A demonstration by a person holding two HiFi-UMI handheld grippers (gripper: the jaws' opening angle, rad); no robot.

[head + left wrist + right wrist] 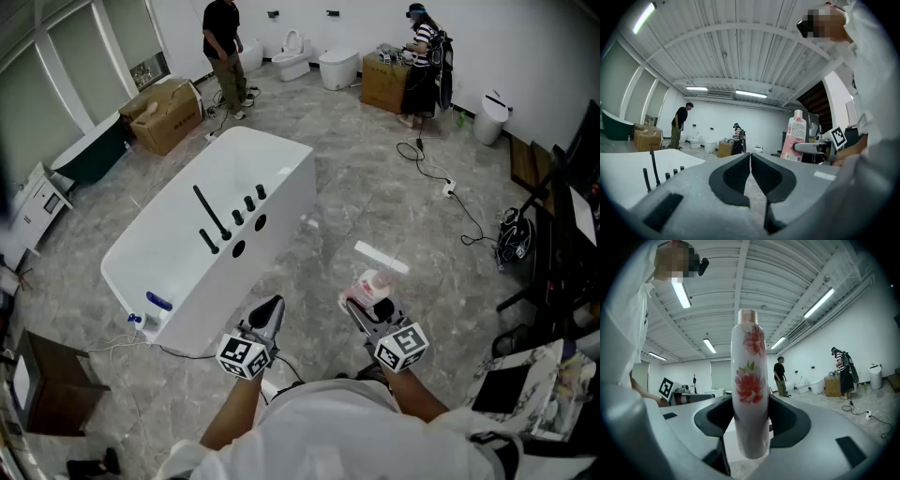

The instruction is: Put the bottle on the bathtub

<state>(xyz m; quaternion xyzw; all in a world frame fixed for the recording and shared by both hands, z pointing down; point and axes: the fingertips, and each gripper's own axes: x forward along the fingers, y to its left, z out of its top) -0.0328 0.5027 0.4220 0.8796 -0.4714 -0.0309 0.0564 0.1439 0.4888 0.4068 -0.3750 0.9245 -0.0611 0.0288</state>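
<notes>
A white bottle with red flowers (pixel 750 385) stands upright between the jaws of my right gripper (pixel 751 416), which is shut on it. In the head view the bottle (pixel 372 285) is held above the floor to the right of the white bathtub (pixel 281 202). From the left gripper view the same bottle (pixel 794 137) shows pink at the right. My left gripper (pixel 269 315) hovers near the tub's near corner, its jaws closed together with nothing between them (pixel 750 165). Black tap fittings (pixel 217 223) stand on the tub's rim.
A blue-capped item (pixel 157 302) lies at the tub's near left end. A white flat piece (pixel 381 257) lies on the floor beyond the bottle. Cardboard boxes (pixel 167 114), toilets (pixel 292 54), two people (pixel 225 49) and floor cables (pixel 441 183) are farther off. Furniture stands at right.
</notes>
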